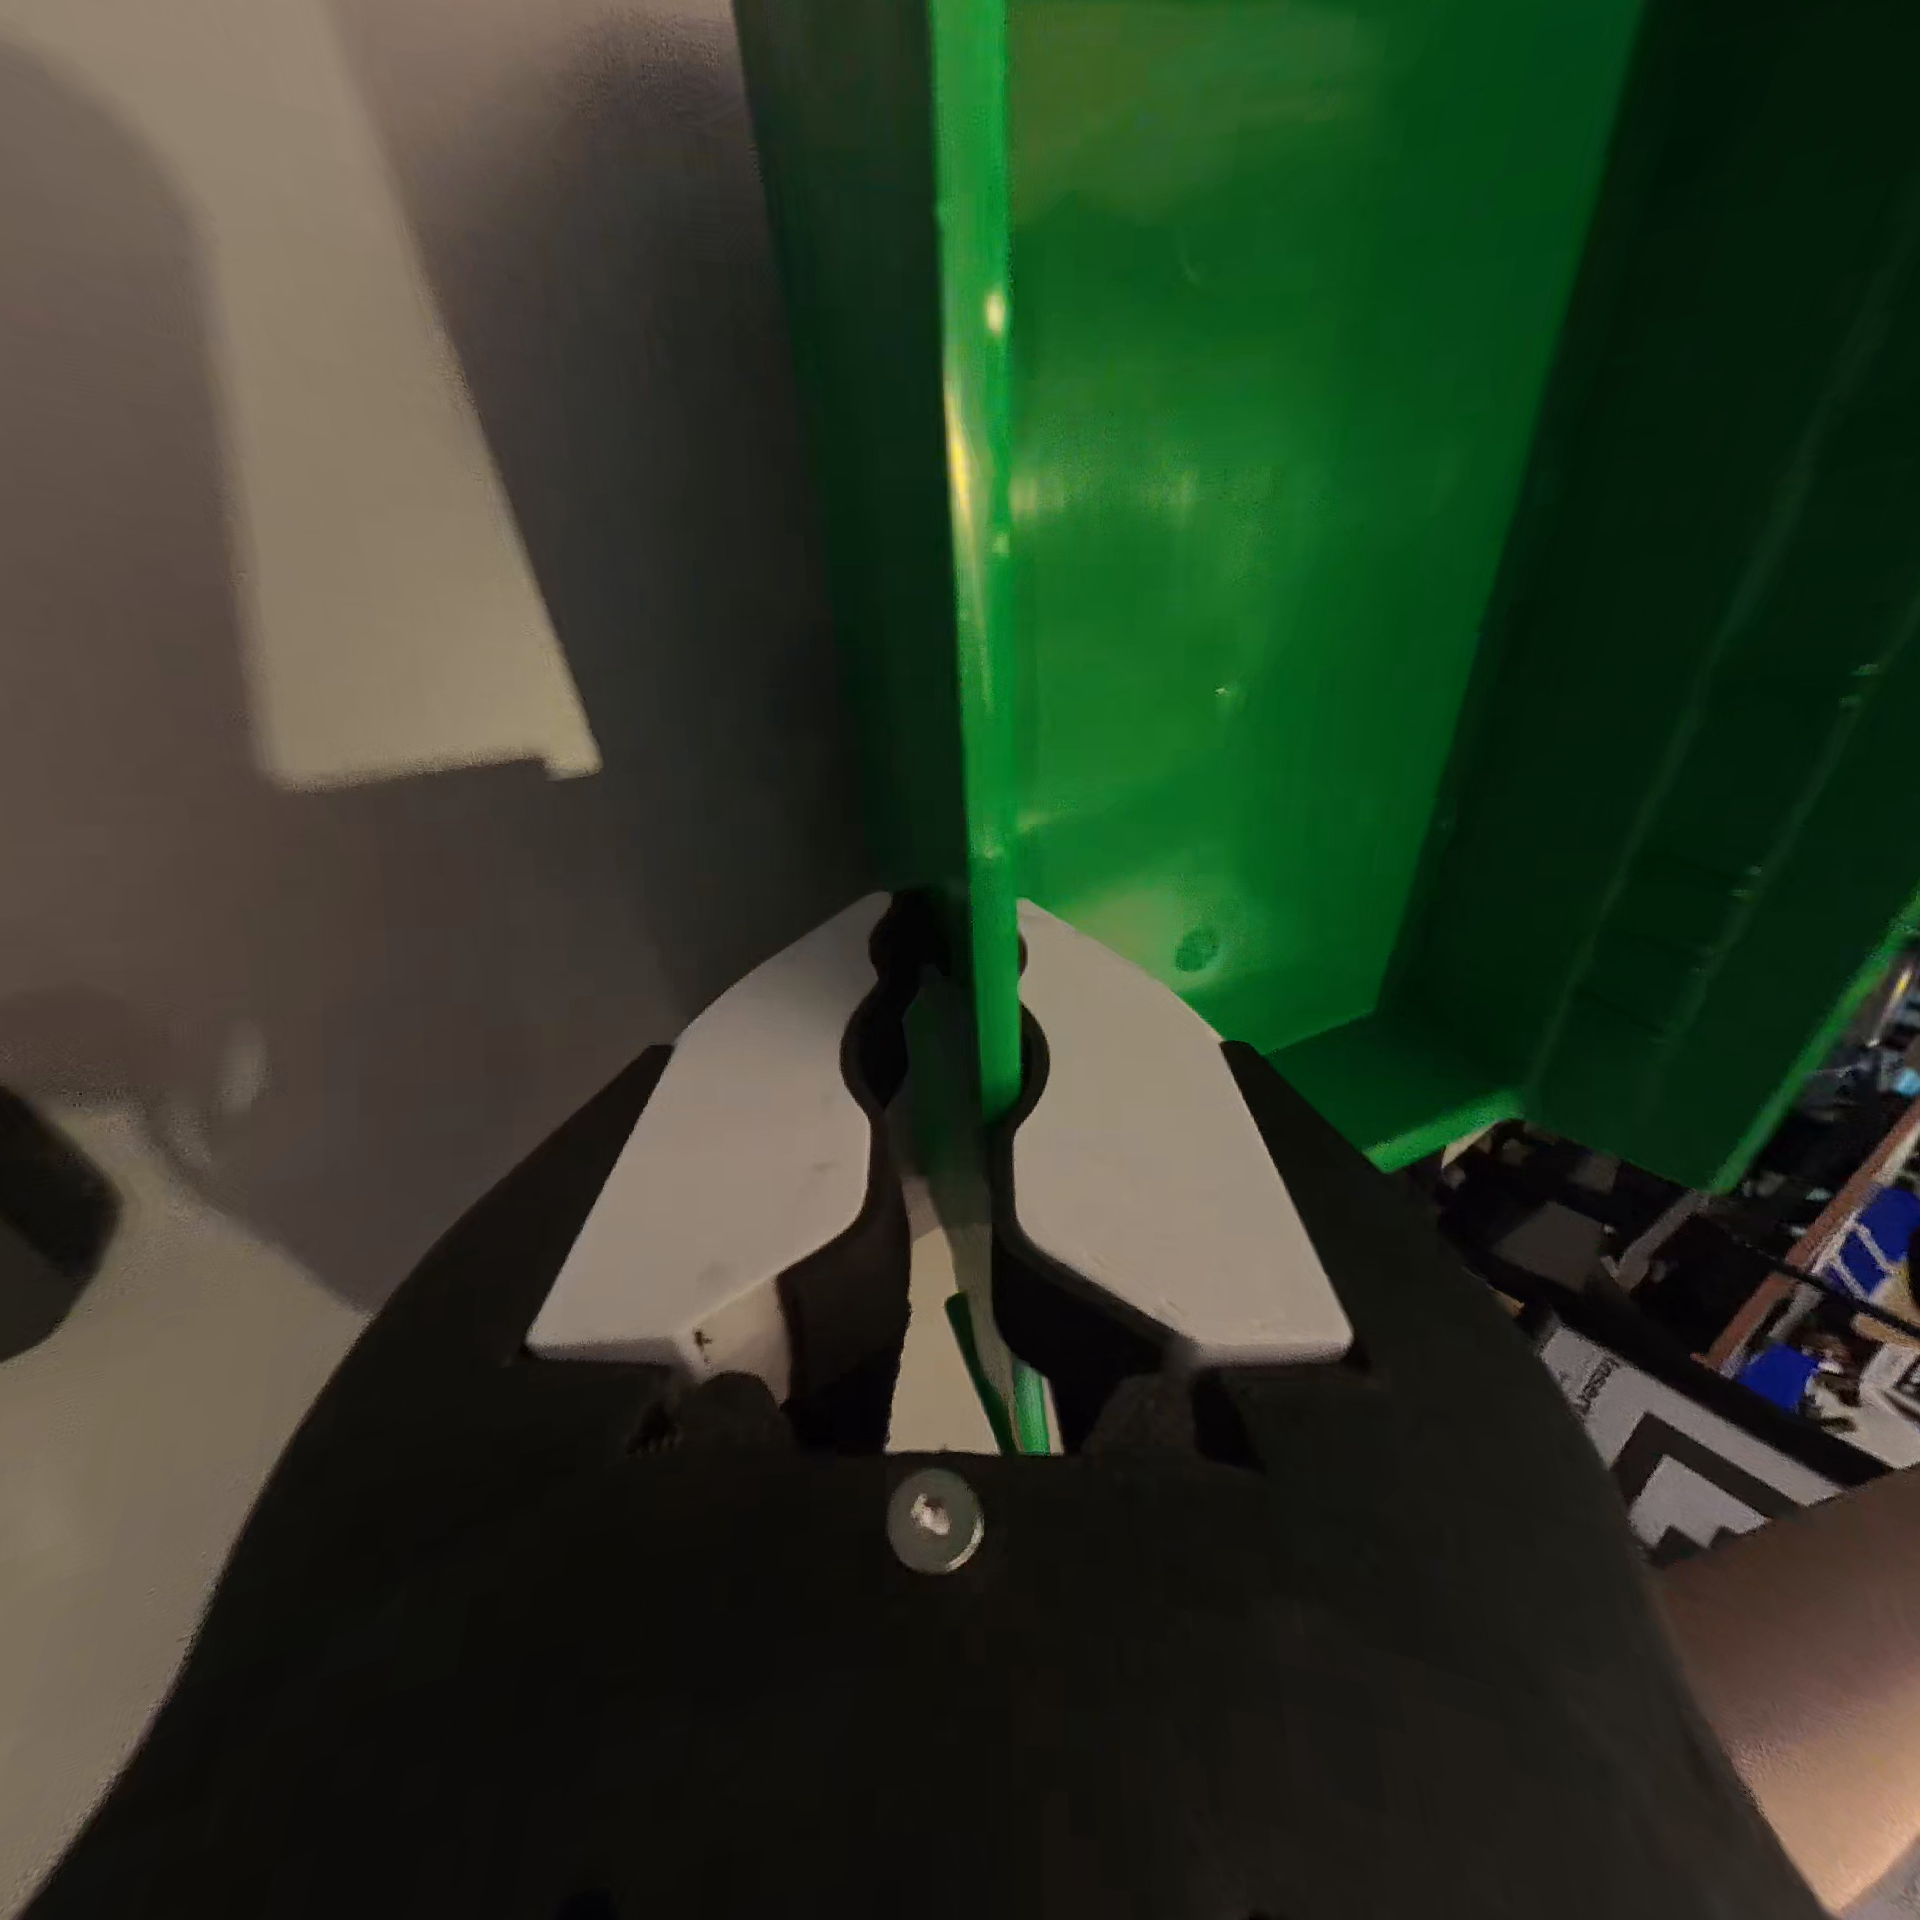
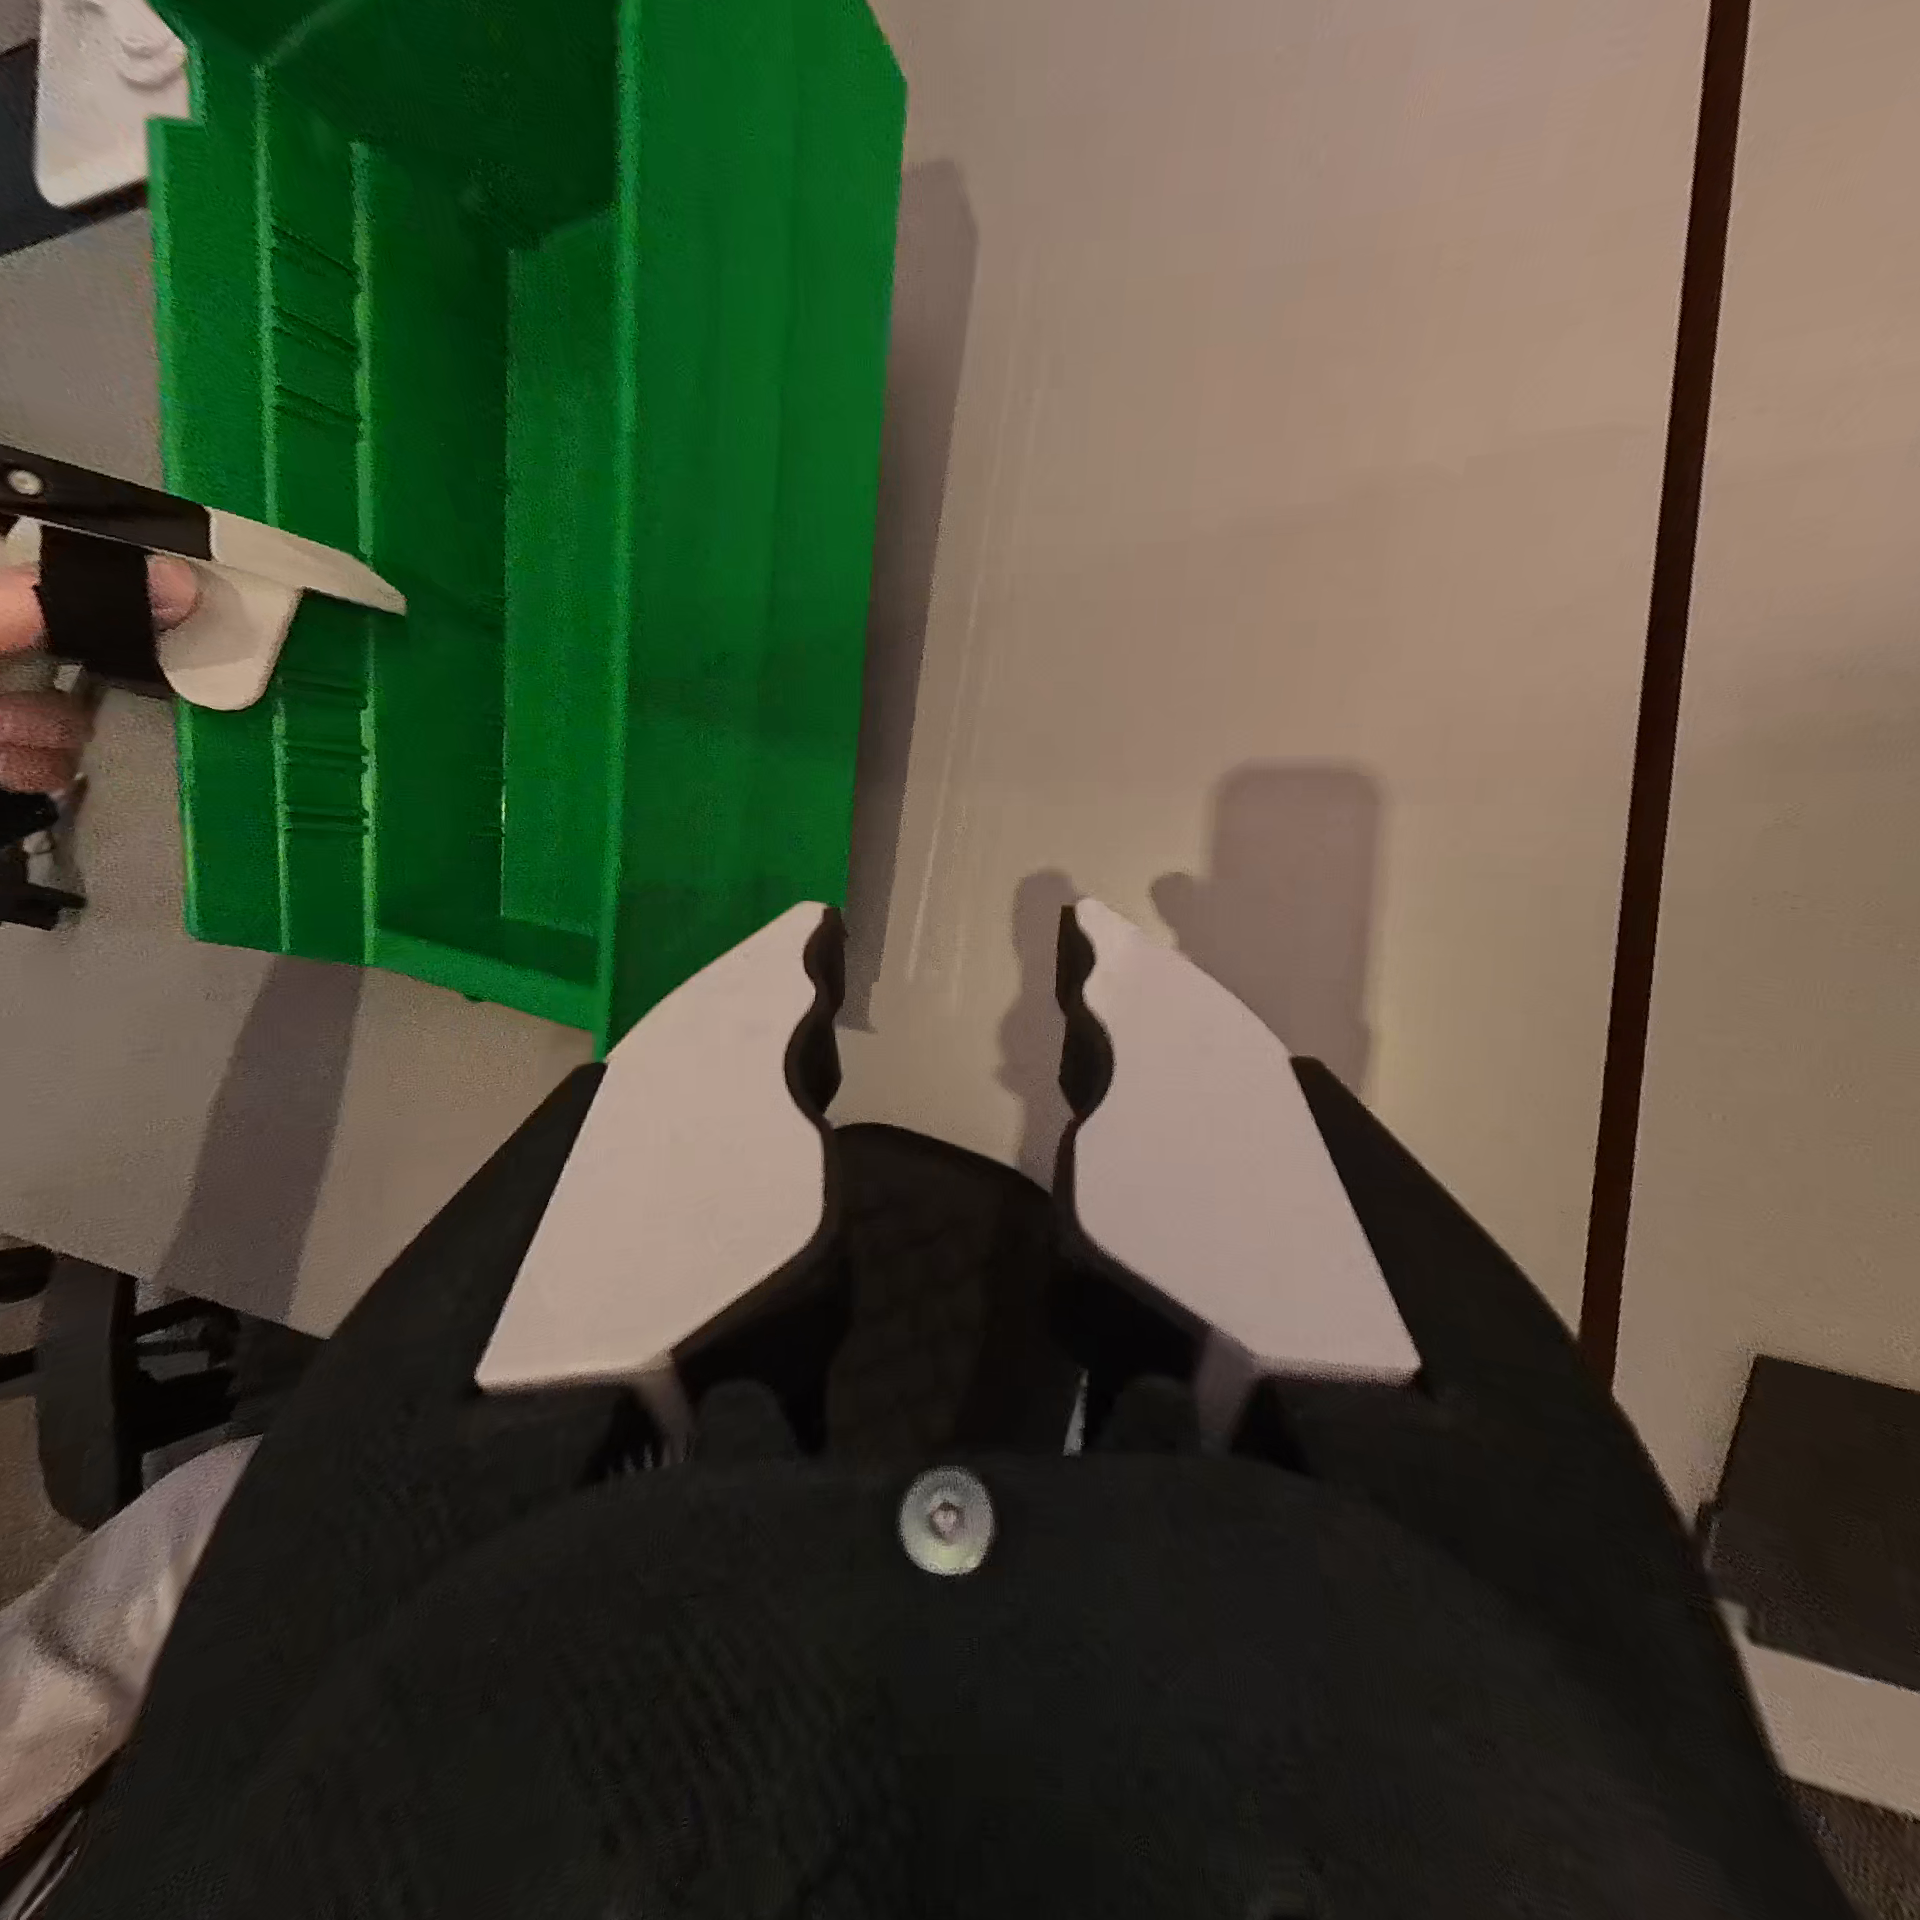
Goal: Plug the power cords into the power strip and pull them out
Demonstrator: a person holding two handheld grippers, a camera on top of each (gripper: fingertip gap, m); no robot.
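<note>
Left wrist view looks along its tool, pressed close against the green bin; right wrist view, farther back, shares that bin.

Black-bodied tongs — pale scalloped fingers, silver screw — black finger strap

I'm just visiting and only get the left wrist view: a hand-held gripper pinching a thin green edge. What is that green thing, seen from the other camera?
Observer: An open green plastic bin with ribbed inner walls, seen whole in front of a pale wall.
Visitor: What is the other one doing?
Observer: The right hand-held gripper is open, with nothing in its grasp.
Visitor: Who holds mine?
Observer: A person's hand shows behind the left hand-held gripper, at the left edge of the right wrist view.
</note>
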